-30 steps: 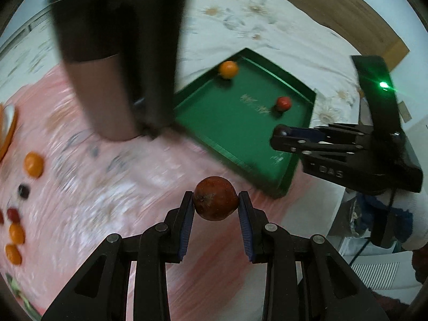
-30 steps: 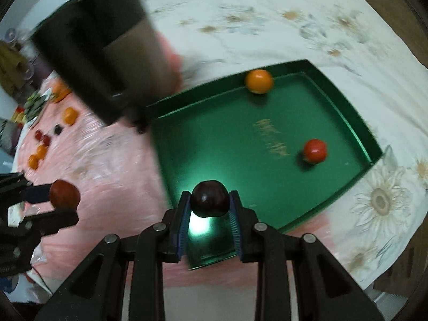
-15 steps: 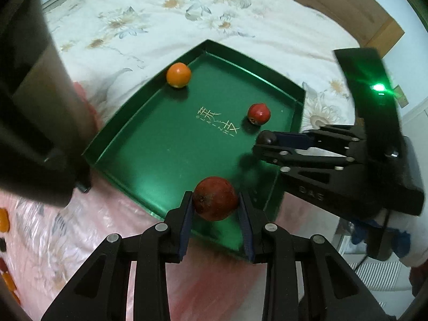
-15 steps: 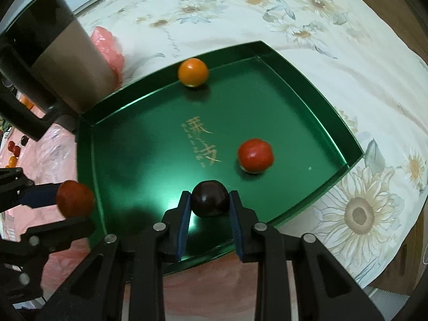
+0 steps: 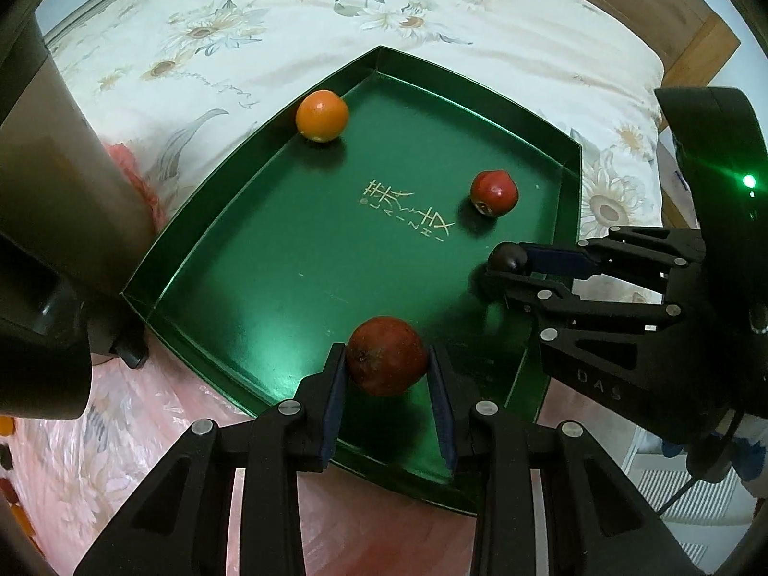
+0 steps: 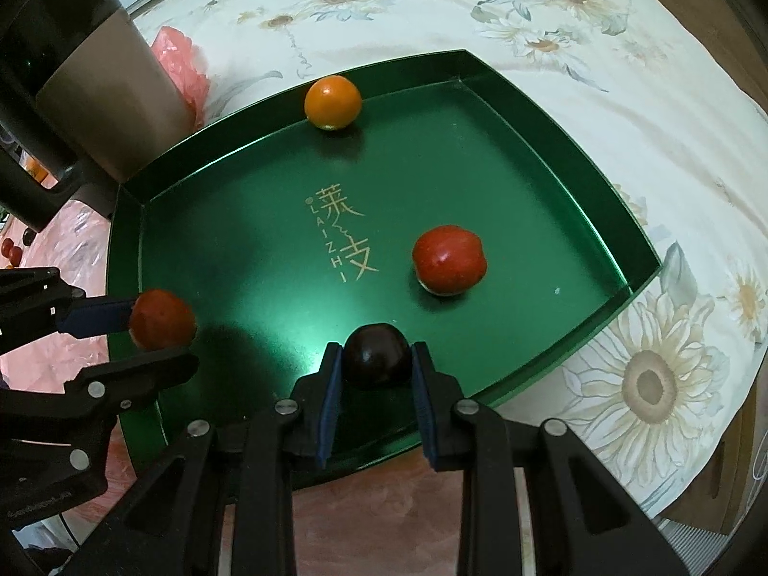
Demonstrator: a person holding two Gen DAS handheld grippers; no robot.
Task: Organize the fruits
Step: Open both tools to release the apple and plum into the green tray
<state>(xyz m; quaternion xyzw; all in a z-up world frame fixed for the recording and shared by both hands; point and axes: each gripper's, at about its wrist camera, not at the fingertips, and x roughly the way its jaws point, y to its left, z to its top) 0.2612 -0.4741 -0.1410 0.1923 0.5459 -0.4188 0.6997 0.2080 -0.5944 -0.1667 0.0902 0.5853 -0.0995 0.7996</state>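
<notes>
Left gripper (image 5: 387,374): clamped on a dull red fruit (image 5: 387,355), above near edge of green tray (image 5: 230,259).
Right gripper (image 6: 377,369): clamped on a dark fruit (image 6: 378,356), above tray's near right part.
Orange fruit (image 6: 332,102): resting against far wall.
Red fruit (image 6: 449,259): on tray floor, right of gold lettering (image 6: 343,233).
Tray: on floral cloth (image 6: 480,14).

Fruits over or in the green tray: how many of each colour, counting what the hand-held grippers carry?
Orange: 1, the orange fruit at the far wall
Red: 2, the red fruit on the tray floor and the red-brown fruit in the left hand-held gripper
Dark: 1, the dark fruit in the right hand-held gripper
Total: 4
</notes>
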